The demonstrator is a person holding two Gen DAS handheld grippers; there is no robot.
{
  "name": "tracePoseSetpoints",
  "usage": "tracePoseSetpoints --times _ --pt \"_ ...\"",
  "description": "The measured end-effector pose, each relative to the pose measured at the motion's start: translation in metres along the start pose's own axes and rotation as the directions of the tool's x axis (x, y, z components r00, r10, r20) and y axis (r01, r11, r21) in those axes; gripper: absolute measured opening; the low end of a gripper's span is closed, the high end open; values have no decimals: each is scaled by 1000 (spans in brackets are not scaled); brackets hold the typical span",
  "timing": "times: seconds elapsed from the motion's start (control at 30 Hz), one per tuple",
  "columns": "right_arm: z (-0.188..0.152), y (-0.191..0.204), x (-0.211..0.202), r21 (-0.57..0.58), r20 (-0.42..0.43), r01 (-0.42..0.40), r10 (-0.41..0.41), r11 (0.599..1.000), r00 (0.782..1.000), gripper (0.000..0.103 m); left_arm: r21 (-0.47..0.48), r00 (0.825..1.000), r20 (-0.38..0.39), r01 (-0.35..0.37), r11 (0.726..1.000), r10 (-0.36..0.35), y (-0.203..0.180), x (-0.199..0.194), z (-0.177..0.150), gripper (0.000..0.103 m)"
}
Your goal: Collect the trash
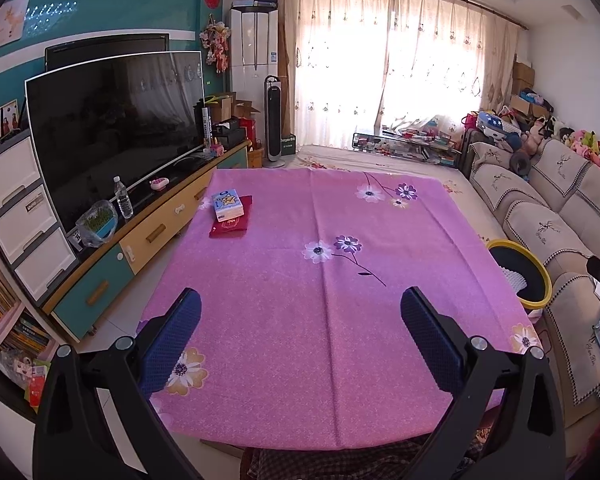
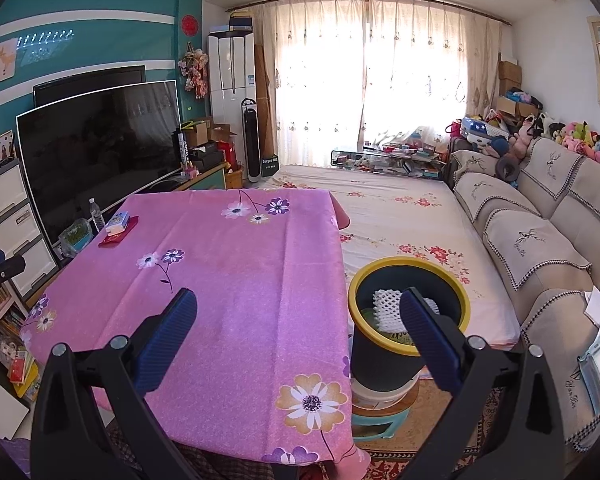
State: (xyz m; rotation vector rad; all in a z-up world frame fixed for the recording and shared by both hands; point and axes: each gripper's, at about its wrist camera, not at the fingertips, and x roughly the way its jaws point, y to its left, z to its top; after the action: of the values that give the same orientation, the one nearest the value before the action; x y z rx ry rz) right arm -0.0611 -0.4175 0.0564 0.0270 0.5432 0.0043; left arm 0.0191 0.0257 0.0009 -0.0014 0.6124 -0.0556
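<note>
Both tongs empty. My left gripper (image 1: 300, 312) hangs spread wide over the near half of the table (image 1: 284, 320); my right gripper (image 2: 298, 312) is spread wide too, straddling the table's right edge with one pad over cloth and the other in front of the bin (image 2: 364, 276).

Task thing: the bin stands just beside the table's right edge, between table and sofa (image 2: 540, 240), perched on a small stool. White foam netting (image 2: 388, 300) already lies inside, plus something green under it that I can't identify.

No loose trash visible on the cloth. Only a tissue pack (image 1: 228, 207) sits on a red packet (image 1: 230, 226) at the far left corner; these look like keepers, not trash, I judge. So collecting looks near finished, or the next piece is out of view.

To do it well: scan before reaching, keep the pads apart until they're around something, approach flat items low from the side, release over the bin mouth, don't knock the bin off its perch.

Materials: the cloth is thin pink fabric with printed flowers and fold creases, likely to slide or bunch. The bin is round, dark, rigid, yellow-rimmed. The netting is soft, squashy mesh. Pads are blue and dimpled.
</note>
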Motion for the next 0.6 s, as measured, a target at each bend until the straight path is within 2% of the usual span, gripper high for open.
tracePoseSetpoints --times 0.6 --pt "-1 0 4 4 -4 2 -2 1000 1000 96 7 1000 -3 -6 1000 6 -1 2 -2 98"
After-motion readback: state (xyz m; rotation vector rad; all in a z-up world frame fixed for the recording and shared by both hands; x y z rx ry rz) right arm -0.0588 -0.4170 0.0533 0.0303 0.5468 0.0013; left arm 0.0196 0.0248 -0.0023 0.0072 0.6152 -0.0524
